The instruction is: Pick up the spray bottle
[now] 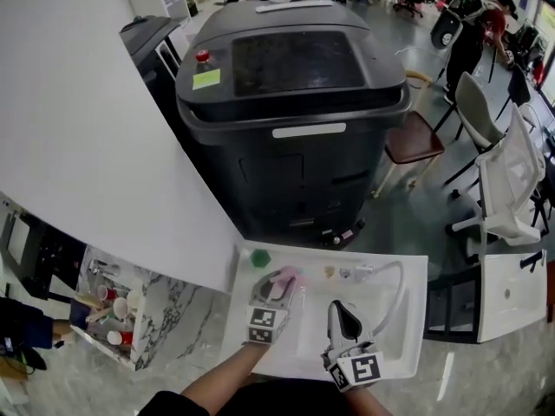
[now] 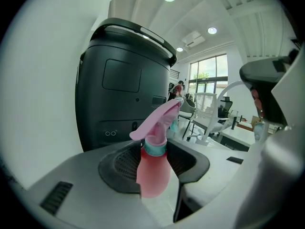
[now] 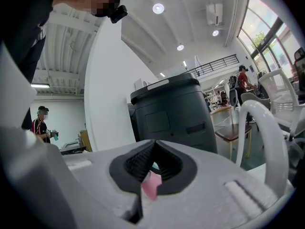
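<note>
Readable text: none in any view.
Yellow-green sticker (image 1: 206,79) on large black bin-shaped machine (image 1: 295,172): no legible print.
White strip label (image 1: 309,131) on its front: too small to read.
White marker cubes (image 1: 263,325): black square patterns, no letters.

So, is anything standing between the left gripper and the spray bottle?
Nothing visible does. The pink spray bottle stands upright right between the jaws of the left gripper, and no other thing is between them.
</note>
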`<state>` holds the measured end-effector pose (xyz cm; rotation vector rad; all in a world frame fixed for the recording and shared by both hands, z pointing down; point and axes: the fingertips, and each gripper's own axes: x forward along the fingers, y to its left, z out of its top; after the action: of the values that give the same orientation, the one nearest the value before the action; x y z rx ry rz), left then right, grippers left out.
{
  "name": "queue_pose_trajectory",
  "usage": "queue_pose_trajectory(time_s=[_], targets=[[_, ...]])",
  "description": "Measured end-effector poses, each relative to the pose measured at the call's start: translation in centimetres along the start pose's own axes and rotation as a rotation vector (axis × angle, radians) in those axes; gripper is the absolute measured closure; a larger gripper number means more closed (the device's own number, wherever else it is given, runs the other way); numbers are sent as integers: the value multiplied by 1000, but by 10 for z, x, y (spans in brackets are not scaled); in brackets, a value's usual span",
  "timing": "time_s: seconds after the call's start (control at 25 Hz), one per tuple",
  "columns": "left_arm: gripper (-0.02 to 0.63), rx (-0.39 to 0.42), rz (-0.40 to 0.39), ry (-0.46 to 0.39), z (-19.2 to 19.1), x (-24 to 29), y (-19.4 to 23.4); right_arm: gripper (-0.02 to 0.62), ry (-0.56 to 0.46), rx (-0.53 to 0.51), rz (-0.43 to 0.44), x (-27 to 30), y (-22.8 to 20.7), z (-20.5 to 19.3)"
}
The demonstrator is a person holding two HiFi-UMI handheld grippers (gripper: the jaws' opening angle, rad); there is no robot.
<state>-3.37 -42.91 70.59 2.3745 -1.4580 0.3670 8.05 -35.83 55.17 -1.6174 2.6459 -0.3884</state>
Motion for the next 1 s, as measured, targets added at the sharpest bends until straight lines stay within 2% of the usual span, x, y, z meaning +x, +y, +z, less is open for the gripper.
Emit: queue_pose_trajectory(time_s=[0.24,0.36,0.48,0.68,0.88,1.0], targets=[[426,-33,-19,-42,22,-69,-17,597,-8,-19,-37,-31,25,1],[428,-23,-29,-68,28,-106,-26,597,-13,-32,-54,-51,40,2],[428,-12,-33,-79,29,-145,-35,597,-16,-39,-72,-75,56,1],[428,-38,-46,-72,31,-211,-53,597,-2,-45,-94,-114,83,-5],[428,-18,-57,-89,31,-262,-67,597,20,-29,-109,-146,108,-14],[428,-12,-63,-106,30,-287,-74,597,31,-73,-126,-164,121,-15]])
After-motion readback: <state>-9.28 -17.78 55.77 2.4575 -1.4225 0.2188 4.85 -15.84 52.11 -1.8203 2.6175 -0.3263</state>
